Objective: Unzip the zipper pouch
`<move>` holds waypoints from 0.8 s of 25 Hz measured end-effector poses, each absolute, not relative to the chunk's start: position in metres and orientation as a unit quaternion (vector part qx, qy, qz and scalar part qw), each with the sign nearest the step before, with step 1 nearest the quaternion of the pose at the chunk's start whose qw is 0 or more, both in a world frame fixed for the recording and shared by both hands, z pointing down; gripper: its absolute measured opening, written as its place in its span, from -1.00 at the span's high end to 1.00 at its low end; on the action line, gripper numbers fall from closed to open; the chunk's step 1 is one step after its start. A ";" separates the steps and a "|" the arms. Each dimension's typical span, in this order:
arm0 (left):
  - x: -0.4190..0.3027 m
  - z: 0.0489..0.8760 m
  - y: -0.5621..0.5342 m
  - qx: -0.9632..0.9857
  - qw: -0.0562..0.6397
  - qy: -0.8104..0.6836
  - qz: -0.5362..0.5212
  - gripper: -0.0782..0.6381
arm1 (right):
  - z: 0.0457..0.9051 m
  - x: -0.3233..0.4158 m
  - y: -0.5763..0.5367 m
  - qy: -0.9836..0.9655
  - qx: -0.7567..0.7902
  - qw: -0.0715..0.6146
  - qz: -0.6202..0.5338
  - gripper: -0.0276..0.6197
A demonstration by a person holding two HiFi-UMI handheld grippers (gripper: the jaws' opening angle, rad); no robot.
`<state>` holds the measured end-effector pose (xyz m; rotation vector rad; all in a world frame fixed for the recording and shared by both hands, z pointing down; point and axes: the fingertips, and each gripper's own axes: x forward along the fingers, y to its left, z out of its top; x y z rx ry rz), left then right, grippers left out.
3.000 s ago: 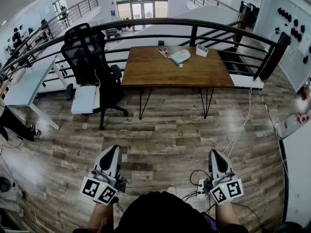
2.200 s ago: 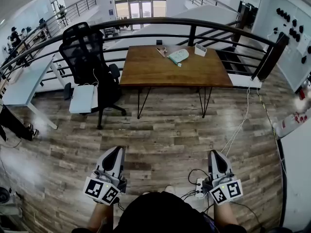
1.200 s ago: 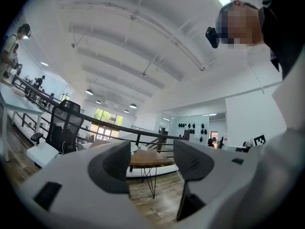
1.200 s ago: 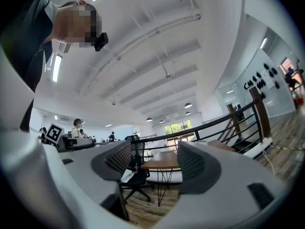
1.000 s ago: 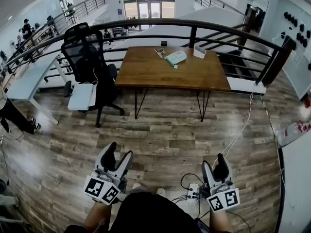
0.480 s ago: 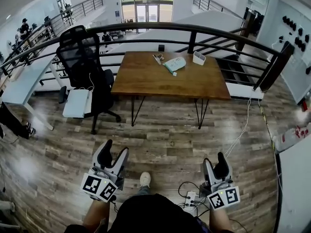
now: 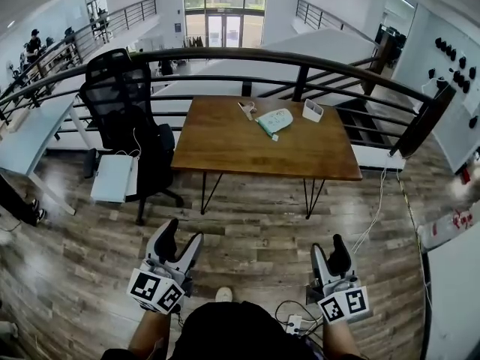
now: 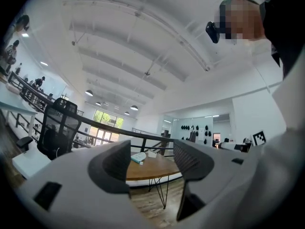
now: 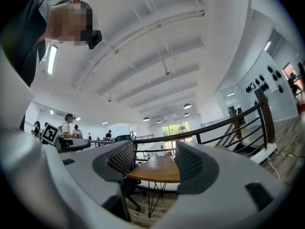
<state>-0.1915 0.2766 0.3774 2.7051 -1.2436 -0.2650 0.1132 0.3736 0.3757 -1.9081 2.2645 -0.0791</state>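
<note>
Both grippers low in the head view, over the wood floor [image 7: 255, 216], well short of the table [image 7: 225, 152]. Left gripper [image 7: 180, 238], lower left: jaws spread, nothing between them. Right gripper [image 7: 330, 252], lower right: jaws apart but closing, nothing between them either. Zipper pouch [image 7: 275, 119] lies on the table top, upper centre of frame, toward the far edge, just beside a small white box [image 7: 313, 111]. Black office chair [image 7: 120, 100] at left of the table. Dark railing [image 7: 300, 58] behind the table.
</note>
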 end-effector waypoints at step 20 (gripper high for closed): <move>-0.179 0.393 0.151 0.905 0.087 -0.413 -0.062 0.00 | 0.399 0.129 0.245 0.764 -0.638 0.069 -0.063 0.17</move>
